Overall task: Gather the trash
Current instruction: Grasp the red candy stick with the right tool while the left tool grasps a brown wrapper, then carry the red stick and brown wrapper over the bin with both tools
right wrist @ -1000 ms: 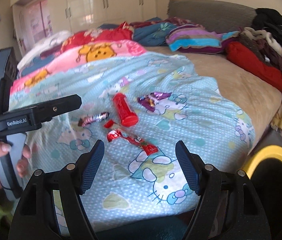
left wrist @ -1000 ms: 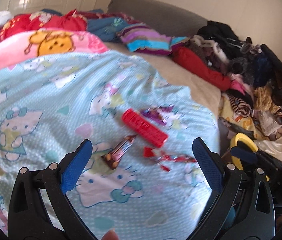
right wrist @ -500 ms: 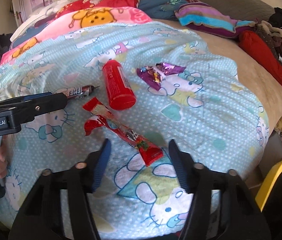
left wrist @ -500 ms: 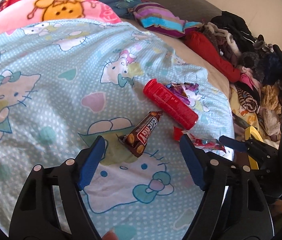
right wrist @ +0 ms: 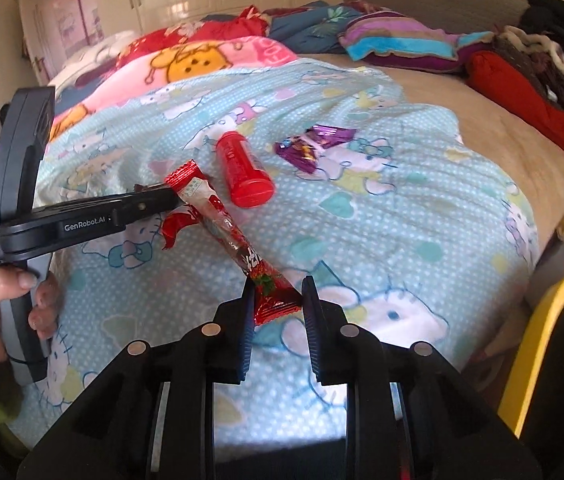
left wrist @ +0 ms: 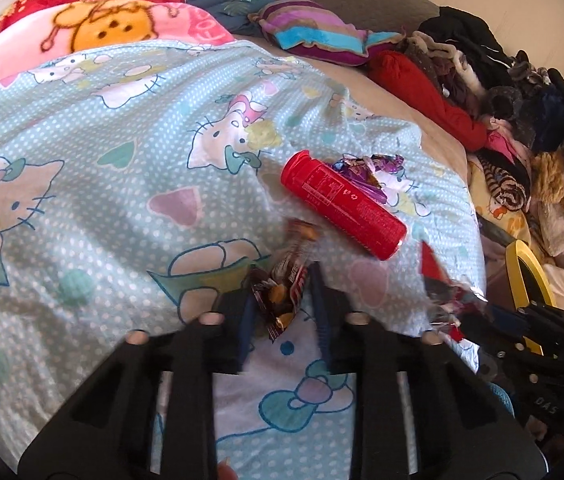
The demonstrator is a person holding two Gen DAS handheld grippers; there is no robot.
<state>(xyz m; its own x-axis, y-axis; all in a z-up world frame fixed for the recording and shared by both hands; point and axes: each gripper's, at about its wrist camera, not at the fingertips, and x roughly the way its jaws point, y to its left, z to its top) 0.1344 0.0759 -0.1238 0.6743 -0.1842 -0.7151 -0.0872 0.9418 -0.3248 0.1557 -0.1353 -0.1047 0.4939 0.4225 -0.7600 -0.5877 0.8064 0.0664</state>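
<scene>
Both have closed in: left gripper (left wrist: pixel 282 308) now clamps the chocolate bar wrapper (left wrist: pixel 285 280), right gripper (right wrist: pixel 276 304) pinches the red candy wrapper (right wrist: pixel 234 236).

- One red tube (left wrist: pixel 342 205) is lying on the bed's blue cartoon-cat sheet (left wrist: pixel 82 208).
- Three wrappers are showing: one brown candy-bar wrapper (left wrist: pixel 286 286), one long red wrapper (right wrist: pixel 226 224) and one crumpled purple wrapper (right wrist: pixel 313 145).
- Two claws are appearing, the left claw (left wrist: pixel 283 308) and the right claw (right wrist: pixel 276 300), each pinching one wrapper.
- One hand (right wrist: pixel 0 312) is showing, gripping the left handle.
- One yellow-rimmed bin (right wrist: pixel 549 344) is sitting beside the bed.
- One striped pillow (right wrist: pixel 405 40) is resting near the headboard.
- One pile of clothes (left wrist: pixel 521 128) is heaping along the bed's right side.
</scene>
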